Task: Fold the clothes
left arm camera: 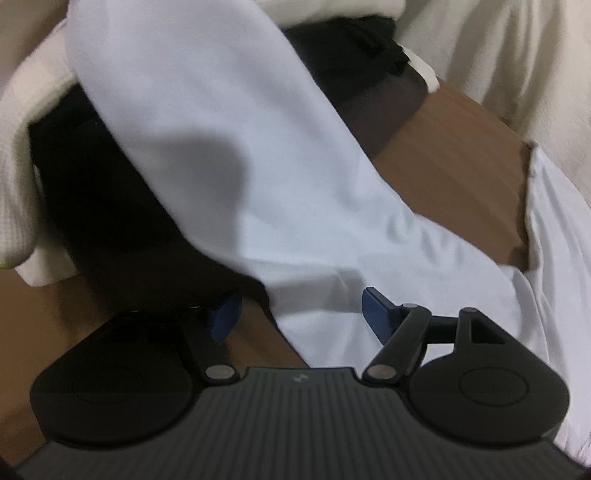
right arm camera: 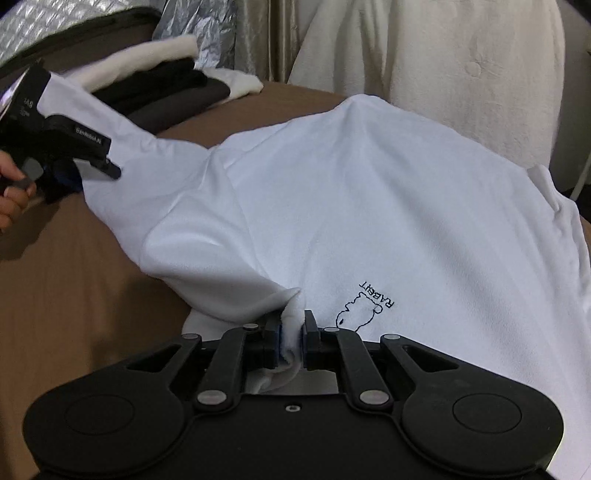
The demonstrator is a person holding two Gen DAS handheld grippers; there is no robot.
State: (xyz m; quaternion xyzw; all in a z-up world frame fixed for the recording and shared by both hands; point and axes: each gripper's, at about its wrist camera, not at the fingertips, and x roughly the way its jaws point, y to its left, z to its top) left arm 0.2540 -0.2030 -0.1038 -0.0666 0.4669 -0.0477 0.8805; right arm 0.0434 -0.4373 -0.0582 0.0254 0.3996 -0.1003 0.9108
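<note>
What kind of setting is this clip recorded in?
Probably a bedroom or similar home room: a white T-shirt lies on a brown sheet-like surface, with a stack of folded clothes behind, plus pale curtains and cream bedding.

black grippers (right arm camera: 291, 332), blue-padded jaws

Left gripper (left arm camera: 301, 315) — jaws spread wide, blue pads (left arm camera: 376, 314) well apart, nothing between them. Right gripper (right arm camera: 291, 334) — jaws drawn close, pinching a fold of white shirt (right arm camera: 369, 206). Left hand (right arm camera: 13, 192) curled around its gripper's handle.
</note>
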